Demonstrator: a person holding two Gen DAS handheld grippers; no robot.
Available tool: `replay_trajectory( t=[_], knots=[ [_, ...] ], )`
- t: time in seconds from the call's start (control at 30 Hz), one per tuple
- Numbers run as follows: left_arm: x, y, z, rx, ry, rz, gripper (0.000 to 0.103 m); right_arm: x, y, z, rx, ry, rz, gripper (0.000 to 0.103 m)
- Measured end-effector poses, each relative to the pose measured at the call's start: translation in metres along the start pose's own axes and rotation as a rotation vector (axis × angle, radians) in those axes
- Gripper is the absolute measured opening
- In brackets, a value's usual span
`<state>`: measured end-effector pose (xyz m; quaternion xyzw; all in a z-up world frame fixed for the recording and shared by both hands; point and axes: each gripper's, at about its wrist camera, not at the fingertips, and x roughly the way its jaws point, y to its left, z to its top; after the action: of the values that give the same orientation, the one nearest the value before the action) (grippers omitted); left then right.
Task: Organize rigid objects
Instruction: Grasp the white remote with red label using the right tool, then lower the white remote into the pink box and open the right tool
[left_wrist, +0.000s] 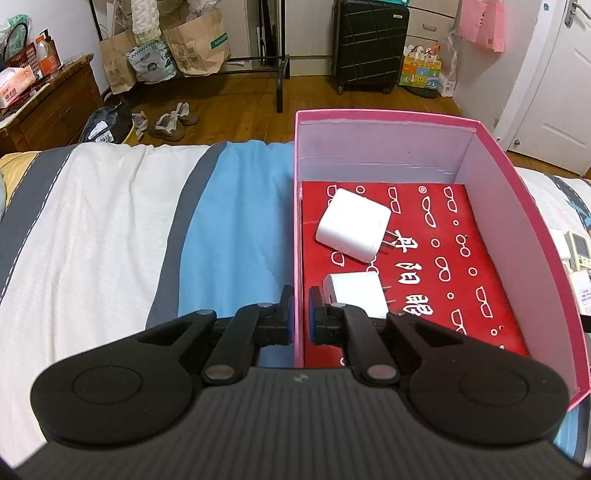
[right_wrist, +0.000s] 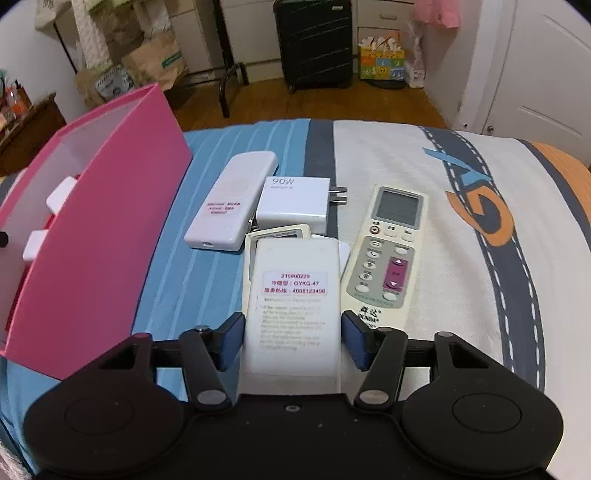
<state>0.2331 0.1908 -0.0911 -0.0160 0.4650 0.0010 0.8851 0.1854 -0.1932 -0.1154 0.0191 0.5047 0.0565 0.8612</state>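
A pink box (left_wrist: 491, 155) with a red printed lining sits on the bed and holds two white chargers (left_wrist: 352, 225) (left_wrist: 354, 291). My left gripper (left_wrist: 300, 317) is shut on the box's left wall (left_wrist: 298, 236), one finger on each side of it. In the right wrist view the box (right_wrist: 110, 206) is at the left. My right gripper (right_wrist: 293, 339) has its pads around a white remote (right_wrist: 295, 302) lying face down. Beyond it lie another face-down white remote (right_wrist: 231, 206), a white 90W charger (right_wrist: 293, 205) and a face-up remote with a screen (right_wrist: 388, 251).
The bed (left_wrist: 103, 229) has a white, grey and blue cover. Beyond its far edge is a wooden floor with a black suitcase (left_wrist: 369, 44), paper bags (left_wrist: 195, 40), shoes (left_wrist: 173, 122) and a wooden dresser (left_wrist: 44, 103). A white door (right_wrist: 535, 74) is at the right.
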Motion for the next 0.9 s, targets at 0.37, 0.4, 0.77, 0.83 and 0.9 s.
replay_trajectory(
  t=[0.37, 0.4, 0.77, 0.83, 0.9],
  knots=[
    [0.003, 0.000, 0.001, -0.007, 0.012, 0.002, 0.006, -0.004, -0.004, -0.013, -0.010, -0.115, 0.005, 0.062],
    [0.003, 0.001, 0.001, -0.020, 0.012, -0.007, 0.006, -0.009, -0.005, -0.014, -0.001, -0.130, 0.007, 0.062],
    [0.003, 0.004, 0.001, -0.036, -0.010, 0.001, 0.002, -0.093, 0.045, 0.008, 0.002, -0.301, 0.280, 0.062],
    [0.002, 0.004, 0.001, -0.040, -0.010, -0.002, 0.002, -0.103, 0.063, 0.019, -0.010, -0.301, 0.365, 0.062],
    [0.002, 0.005, 0.001, -0.040, -0.011, -0.006, 0.002, -0.102, 0.088, 0.032, -0.066, -0.254, 0.444, 0.062]
  ],
)
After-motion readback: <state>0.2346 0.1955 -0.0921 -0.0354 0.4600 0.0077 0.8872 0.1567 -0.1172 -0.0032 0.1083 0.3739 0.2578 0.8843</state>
